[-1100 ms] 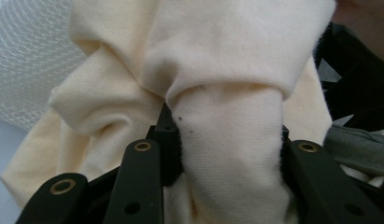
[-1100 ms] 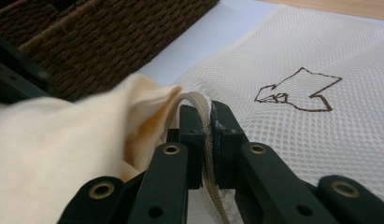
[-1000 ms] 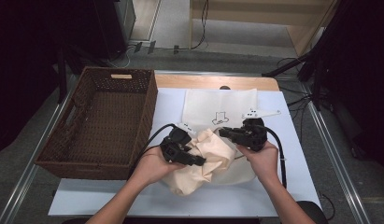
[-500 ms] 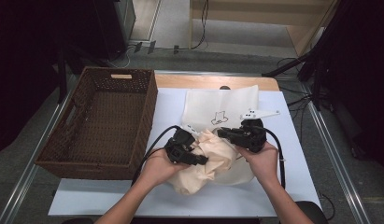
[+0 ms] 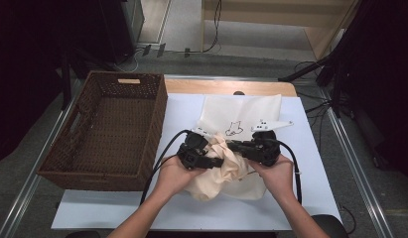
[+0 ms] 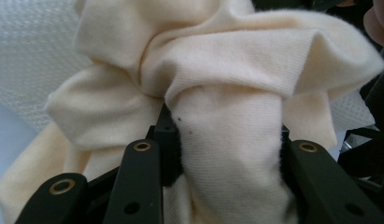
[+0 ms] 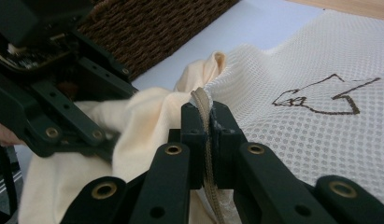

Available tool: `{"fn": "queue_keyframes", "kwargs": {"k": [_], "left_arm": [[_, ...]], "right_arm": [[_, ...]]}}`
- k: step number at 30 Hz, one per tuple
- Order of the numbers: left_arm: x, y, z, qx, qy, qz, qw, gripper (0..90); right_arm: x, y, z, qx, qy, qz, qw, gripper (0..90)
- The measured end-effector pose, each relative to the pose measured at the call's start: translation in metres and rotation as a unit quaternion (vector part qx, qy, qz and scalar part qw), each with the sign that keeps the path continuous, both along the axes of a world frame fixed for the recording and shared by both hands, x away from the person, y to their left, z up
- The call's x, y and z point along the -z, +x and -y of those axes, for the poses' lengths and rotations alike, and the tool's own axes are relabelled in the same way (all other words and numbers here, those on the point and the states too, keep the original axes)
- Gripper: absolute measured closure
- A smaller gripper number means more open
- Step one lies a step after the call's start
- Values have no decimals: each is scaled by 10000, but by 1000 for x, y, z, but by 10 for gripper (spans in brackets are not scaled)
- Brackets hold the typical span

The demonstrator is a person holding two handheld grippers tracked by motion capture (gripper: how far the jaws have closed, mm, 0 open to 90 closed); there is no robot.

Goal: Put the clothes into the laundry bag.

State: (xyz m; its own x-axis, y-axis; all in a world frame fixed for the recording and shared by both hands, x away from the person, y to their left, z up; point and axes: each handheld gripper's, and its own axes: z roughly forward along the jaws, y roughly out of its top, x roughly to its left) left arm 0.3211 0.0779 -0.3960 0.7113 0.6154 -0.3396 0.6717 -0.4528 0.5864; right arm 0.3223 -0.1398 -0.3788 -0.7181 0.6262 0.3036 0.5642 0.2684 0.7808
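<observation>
You are holding a gripper in each hand over the near middle of the table (image 5: 310,163), both working on the same bundle. Your left gripper (image 5: 217,161) is clamping a thick wad of the cream cloth (image 5: 226,173); in the left gripper view the cloth (image 6: 217,93) is bulging up between the two jaws and spilling over both sides. Your right gripper (image 5: 232,146) is pinching the zipper edge (image 7: 206,140) of the mesh bag (image 5: 241,111), its jaws nearly meeting with only that thin tan strip between them. The bag is lying flat on the table, its far end toward the wooden strip, and its near end is reaching the cloth. The cloth seems to be partly inside the bag's mouth, though the folds are making that hard to judge. The two grippers are pointing at each other, close together, across the cloth. The basket (image 5: 67,148) is sitting just left of your left hand (image 5: 174,173), on the table's left side.
</observation>
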Motion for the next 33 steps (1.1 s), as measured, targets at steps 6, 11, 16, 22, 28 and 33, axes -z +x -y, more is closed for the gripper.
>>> {"fn": "queue_keyframes", "kwargs": {"k": [6, 11, 16, 22, 28, 33], "left_arm": [[9, 2, 14, 132, 132, 14, 9998, 618], [18, 4, 26, 202, 244, -11, 9995, 617], [26, 6, 33, 225, 223, -88, 9995, 616], [33, 10, 31, 277, 146, -213, 9993, 613], [17, 16, 22, 268, -326, -495, 9979, 613], [12, 22, 21, 252, -317, -524, 9978, 612]], "right_arm": [[0, -1, 3, 50, 38, -70, 10000, 864], [1, -2, 3, 63, 36, -114, 9999, 865], [-1, -4, 3, 91, 110, -137, 9998, 866], [-2, -3, 5, 16, 335, -261, 9991, 868], [-5, -5, 9, -41, 435, -133, 9990, 868], [-2, -2, 11, -32, 486, -131, 9987, 869]]}}
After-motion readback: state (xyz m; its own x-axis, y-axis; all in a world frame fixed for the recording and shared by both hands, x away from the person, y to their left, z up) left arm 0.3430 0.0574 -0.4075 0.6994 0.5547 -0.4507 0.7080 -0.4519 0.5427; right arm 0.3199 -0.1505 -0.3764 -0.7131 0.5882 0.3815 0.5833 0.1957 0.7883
